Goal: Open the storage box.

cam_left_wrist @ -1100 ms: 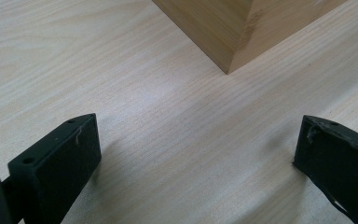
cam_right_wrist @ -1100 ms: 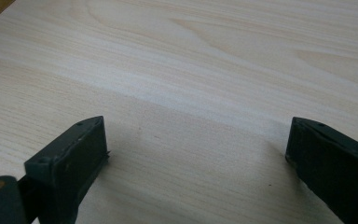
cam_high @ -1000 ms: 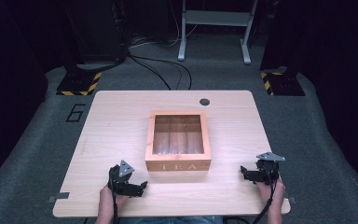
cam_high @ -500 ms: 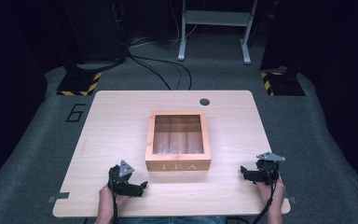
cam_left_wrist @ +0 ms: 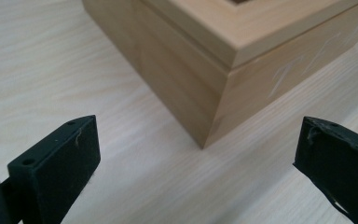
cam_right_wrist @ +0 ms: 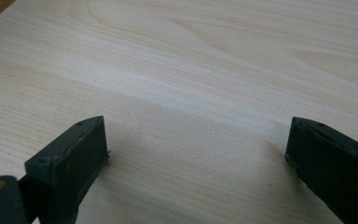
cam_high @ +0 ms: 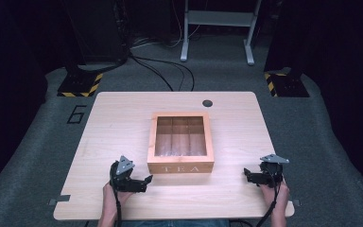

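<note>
Nothing is begun, I judge: the square light-wood tea box with glass lid (cam_high: 180, 142) sits shut mid-frame, left claw (cam_high: 144, 179) and right claw (cam_high: 246, 175) both agape, empty, at the pale wooden worktop's (cam_high: 123, 118) bottom edge.

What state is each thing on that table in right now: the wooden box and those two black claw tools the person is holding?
Tea box: lid shut, upright mid-table, untouched.
Left gripper: open, empty, low over the table by the box's near left corner.
Right gripper: open, empty, over bare table to the right of the box.
Table: bears the box; dark round cap near its far edge.
</note>
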Demonstrator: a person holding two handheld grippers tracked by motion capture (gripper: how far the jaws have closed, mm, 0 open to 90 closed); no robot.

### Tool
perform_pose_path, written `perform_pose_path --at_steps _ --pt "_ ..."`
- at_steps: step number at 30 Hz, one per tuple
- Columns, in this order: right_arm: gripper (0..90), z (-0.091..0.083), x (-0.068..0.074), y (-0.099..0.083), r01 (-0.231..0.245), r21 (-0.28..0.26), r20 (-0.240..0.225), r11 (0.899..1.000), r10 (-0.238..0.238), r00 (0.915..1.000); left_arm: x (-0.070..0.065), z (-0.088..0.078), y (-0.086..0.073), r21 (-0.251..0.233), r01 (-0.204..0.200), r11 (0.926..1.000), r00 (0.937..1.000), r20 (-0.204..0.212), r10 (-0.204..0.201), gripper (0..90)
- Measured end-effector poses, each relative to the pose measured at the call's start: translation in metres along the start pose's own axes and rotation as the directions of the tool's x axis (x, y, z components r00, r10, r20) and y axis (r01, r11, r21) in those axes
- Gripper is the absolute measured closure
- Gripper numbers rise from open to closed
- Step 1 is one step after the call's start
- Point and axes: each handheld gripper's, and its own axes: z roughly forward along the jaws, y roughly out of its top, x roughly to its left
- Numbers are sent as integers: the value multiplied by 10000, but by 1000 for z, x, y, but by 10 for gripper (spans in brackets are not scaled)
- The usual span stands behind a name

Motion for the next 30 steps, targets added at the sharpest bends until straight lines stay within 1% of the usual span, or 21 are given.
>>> perform_pose_path --at_steps 1,3,5,6,7,9,11,13,17,19,20,21,23,24,25,27,30 --pt "50 0 0 0 -28 21 21 10000 27 10000 -1 1 3 24 -103 9999 9999 86 103 0" --pt "51 0 0 0 -61 8 4 10000 61 10000 -1 3 6 20 -138 9999 9998 119 137 1" --pt "50 0 1 0 -55 46 8 10000 55 10000 -3 8 13 -106 -230 9997 9997 125 231 1" --pt "50 0 1 0 -55 46 8 10000 55 10000 -3 8 13 -106 -230 9997 9997 125 231 1" --pt "51 0 1 0 -99 -15 21 9999 99 9999 -3 9 15 -117 -152 9998 9996 225 155 2" --pt "51 0 1 0 -93 24 -9 10000 93 10000 -3 11 18 -125 -204 9997 9994 283 208 5" --pt "51 0 1 0 -98 -8 -1 10000 98 10000 -3 13 23 -143 -222 9997 9987 451 228 20" --pt "51 0 1 0 -99 21 -8 9999 99 10000 -2 14 25 -128 -266 9996 9985 483 272 39" --pt "51 0 1 0 -76 7 16 10000 76 10000 -1 17 26 -113 -274 9996 9972 687 281 90" --pt "51 0 0 0 -63 -26 -8 10000 63 10000 -2 19 26 -145 -242 9996 9968 753 252 114" --pt "51 0 1 0 -86 -12 -4 10000 86 10000 -2 19 26 -221 -220 9995 9971 720 235 136" --pt "51 0 1 0 -90 -18 16 10000 90 10000 -2 19 26 -186 -219 9996 9966 788 233 147" --pt "51 0 0 0 -24 -3 1 10000 24 10000 -3 19 26 -186 -241 9995 9966 779 255 163" --pt "51 0 0 0 -36 28 7 10000 36 10000 -3 20 26 -209 -376 9991 9962 778 391 195" --pt "51 0 0 0 -48 13 10 10000 48 10000 -4 20 26 -211 -390 9990 9963 760 405 215" --pt "50 0 0 0 -53 22 -2 10000 53 10000 -5 20 26 -256 -299 9992 9958 860 320 232" --pt "51 0 1 0 -60 4 6 10000 60 10000 -4 20 25 -242 -414 9989 9953 863 433 243"
